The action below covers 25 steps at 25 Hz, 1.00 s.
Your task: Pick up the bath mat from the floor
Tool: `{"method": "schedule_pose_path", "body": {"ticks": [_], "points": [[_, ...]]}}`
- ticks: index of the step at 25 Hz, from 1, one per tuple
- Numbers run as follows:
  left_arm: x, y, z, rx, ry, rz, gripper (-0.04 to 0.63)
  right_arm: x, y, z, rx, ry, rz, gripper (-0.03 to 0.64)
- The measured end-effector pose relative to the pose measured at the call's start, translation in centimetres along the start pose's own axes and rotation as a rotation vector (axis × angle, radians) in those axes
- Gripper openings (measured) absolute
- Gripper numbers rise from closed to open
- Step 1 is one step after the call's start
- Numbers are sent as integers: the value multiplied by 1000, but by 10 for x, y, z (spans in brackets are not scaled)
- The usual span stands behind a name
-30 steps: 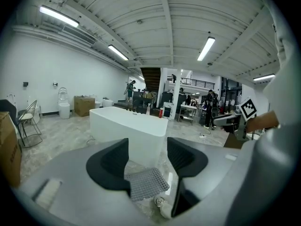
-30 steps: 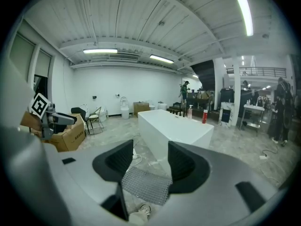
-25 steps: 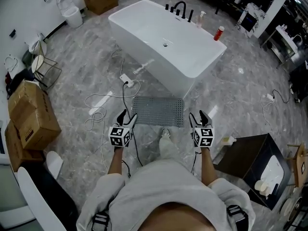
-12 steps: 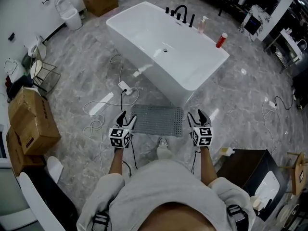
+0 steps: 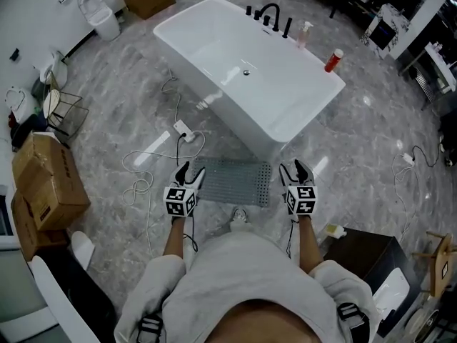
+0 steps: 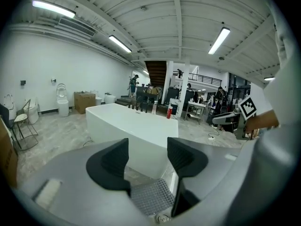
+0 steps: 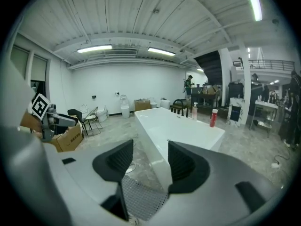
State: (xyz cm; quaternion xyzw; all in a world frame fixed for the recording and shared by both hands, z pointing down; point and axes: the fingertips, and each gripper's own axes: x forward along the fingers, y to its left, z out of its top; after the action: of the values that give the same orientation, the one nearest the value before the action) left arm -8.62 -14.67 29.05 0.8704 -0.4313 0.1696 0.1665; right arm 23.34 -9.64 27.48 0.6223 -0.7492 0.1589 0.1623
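Note:
A grey perforated bath mat (image 5: 233, 182) lies flat on the marble floor beside the white bathtub (image 5: 246, 63). My left gripper (image 5: 187, 171) hangs over the mat's left end, my right gripper (image 5: 295, 170) over its right end, both held up in the air. Both stand open with nothing between the jaws. In the left gripper view the mat (image 6: 151, 197) shows far below the fingers (image 6: 113, 161), with the tub (image 6: 131, 126) ahead. In the right gripper view the mat (image 7: 141, 197) also lies well below the open jaws.
A white power strip (image 5: 183, 130) and cables trail on the floor left of the mat. Cardboard boxes (image 5: 44, 181) stand at the left, a dark cabinet (image 5: 364, 252) at the right. A red bottle (image 5: 333, 60) and a tap (image 5: 270, 13) sit on the tub's rim. My shoe (image 5: 238, 215) is by the mat.
I have stepped forward a little toward the tub; the mat sits closer under both grippers. The jaws have not moved.

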Motion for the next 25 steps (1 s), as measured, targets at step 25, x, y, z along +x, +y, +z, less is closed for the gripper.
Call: {"method": "schedule_pose_path", "body": {"ticks": [25], "points": [[21, 16, -52, -20, 166, 13, 265, 46, 9, -60, 33, 151, 97, 241]]}}
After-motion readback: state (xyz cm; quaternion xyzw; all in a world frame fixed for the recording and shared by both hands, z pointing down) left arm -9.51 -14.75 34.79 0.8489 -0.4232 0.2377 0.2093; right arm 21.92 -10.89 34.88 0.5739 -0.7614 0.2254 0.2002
